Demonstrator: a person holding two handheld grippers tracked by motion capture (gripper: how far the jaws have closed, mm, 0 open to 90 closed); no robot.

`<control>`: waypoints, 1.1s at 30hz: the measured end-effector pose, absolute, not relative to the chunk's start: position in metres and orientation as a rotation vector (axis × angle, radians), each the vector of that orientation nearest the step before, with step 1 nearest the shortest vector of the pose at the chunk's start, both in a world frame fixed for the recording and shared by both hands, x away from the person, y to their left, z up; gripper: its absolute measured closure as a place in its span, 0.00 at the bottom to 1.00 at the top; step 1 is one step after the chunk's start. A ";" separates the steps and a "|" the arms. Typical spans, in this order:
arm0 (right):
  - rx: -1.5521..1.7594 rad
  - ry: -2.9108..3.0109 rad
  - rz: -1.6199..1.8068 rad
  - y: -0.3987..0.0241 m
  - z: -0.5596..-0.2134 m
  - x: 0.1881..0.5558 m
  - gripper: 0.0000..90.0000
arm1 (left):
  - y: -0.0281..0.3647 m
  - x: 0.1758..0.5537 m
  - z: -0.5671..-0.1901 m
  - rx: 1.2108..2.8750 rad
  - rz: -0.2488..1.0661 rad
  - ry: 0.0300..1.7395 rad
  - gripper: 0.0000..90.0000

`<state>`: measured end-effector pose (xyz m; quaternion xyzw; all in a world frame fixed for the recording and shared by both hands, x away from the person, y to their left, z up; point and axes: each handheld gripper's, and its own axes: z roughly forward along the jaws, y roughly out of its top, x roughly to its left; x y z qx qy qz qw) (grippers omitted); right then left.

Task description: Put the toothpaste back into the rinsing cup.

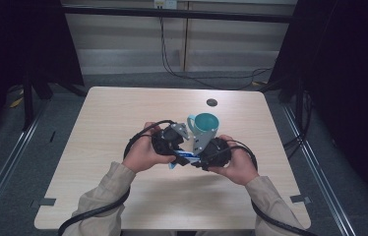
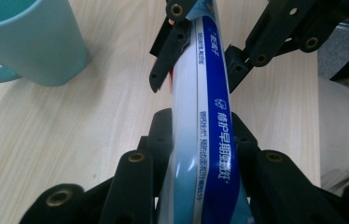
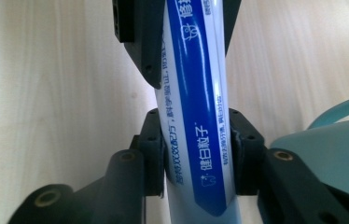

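Pale wood desk point(image 1: 123, 113), dark room around it. My left gripper point(image 2: 200, 135) and right gripper point(image 3: 196, 140) both have fingers clenched on a toothpaste tube point(image 2: 210, 116) held above the desk beside the teal mug point(image 1: 205, 124). Looks light, squashy and slick; I'd grip the flat sides gently.

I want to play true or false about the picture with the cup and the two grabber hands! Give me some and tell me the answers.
1. Both grabbers are squeezing the same blue and white tube. True: the left gripper and the right gripper each have their jaws shut on it.
2. The cup is red. False: it is teal.
3. The cup stands upright on the wooden table. True.
4. The tube is inside the cup. False: it is held outside the cup, on the person's side of it.
5. A small dark round spot sits on the table beyond the cup. True.
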<state>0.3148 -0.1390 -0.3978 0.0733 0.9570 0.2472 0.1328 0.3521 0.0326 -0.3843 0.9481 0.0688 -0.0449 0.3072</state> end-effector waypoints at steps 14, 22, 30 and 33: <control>0.259 2.808 0.736 -0.148 -0.393 0.315 0.80 | 0.038 0.354 -0.380 2.426 -0.081 0.146 0.53; 0.294 2.795 0.735 -0.157 -0.394 0.318 0.81 | 0.050 0.357 -0.375 2.392 0.008 0.184 0.31; 0.347 2.782 0.733 -0.168 -0.396 0.321 0.81 | 0.063 0.360 -0.370 2.332 0.026 0.236 0.23; 0.366 2.774 0.734 -0.172 -0.397 0.322 0.80 | 0.067 0.360 -0.369 2.321 0.022 0.238 0.21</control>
